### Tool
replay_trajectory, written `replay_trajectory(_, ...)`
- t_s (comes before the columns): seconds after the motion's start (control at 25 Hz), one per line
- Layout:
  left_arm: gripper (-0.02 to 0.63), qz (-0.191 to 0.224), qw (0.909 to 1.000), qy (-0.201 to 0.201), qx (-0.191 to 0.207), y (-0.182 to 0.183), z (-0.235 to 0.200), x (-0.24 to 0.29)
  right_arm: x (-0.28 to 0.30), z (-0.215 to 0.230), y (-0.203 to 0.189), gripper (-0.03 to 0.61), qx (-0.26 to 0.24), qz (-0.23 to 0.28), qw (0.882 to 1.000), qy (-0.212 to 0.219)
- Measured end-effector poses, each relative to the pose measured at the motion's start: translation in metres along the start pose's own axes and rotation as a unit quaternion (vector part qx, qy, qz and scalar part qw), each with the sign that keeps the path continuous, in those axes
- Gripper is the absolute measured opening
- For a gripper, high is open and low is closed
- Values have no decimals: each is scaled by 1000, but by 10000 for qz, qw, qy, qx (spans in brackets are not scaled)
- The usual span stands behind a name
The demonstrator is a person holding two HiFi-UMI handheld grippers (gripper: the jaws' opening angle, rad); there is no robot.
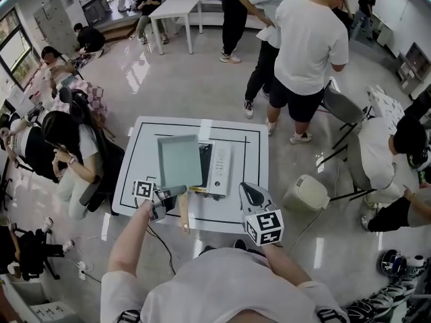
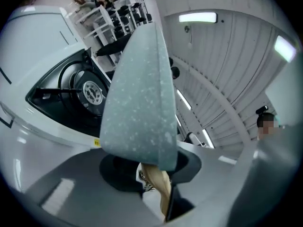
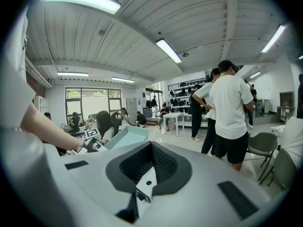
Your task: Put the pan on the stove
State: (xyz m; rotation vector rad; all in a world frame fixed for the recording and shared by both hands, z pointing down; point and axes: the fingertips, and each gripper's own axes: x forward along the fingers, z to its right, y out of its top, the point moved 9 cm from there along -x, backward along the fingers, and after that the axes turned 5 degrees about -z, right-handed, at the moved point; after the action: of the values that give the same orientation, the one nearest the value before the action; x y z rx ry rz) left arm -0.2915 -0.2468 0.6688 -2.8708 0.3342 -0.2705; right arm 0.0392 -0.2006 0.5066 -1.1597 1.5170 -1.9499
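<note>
Head view. The left gripper [image 1: 175, 193] had its fingers clamped on the wooden handle [image 1: 184, 212] of the teal square pan [image 1: 178, 161]. The pan was held tilted above the stove [image 1: 220, 169] on the white desk [image 1: 254, 180], clear of the burner [image 2: 88, 91]. The right gripper [image 1: 248, 192], fingers closed together and holding nothing, was raised near the desk's front edge, apart from the pan.

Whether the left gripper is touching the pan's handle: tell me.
Touching. The left gripper view shows the left gripper closed on the pan's wooden handle, with no gap.
</note>
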Motion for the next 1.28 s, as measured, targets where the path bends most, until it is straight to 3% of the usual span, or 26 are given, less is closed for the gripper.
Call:
replay_trajectory(0.4, 124, -788, 9958, -237, -391, 19, -37, 17, -10, 20, -15, 9, 94, -262, 9989, -364)
replay_trajectory(0.6, 126, -987, 9925, -410, -599, 22, -50, 19, -12, 22, -18, 9, 66, -347, 9982, -475)
replay_trajectory(0.76, 127, -982, 9908, -500, -785, 23, -59, 20, -11, 22, -23, 9, 293, -404, 9981, -358)
replay_trajectory(1.28, 130, -1041, 9850, -632, -1223, 28, -77, 23, -4, 9, -32, 9, 302, -533, 9981, -55)
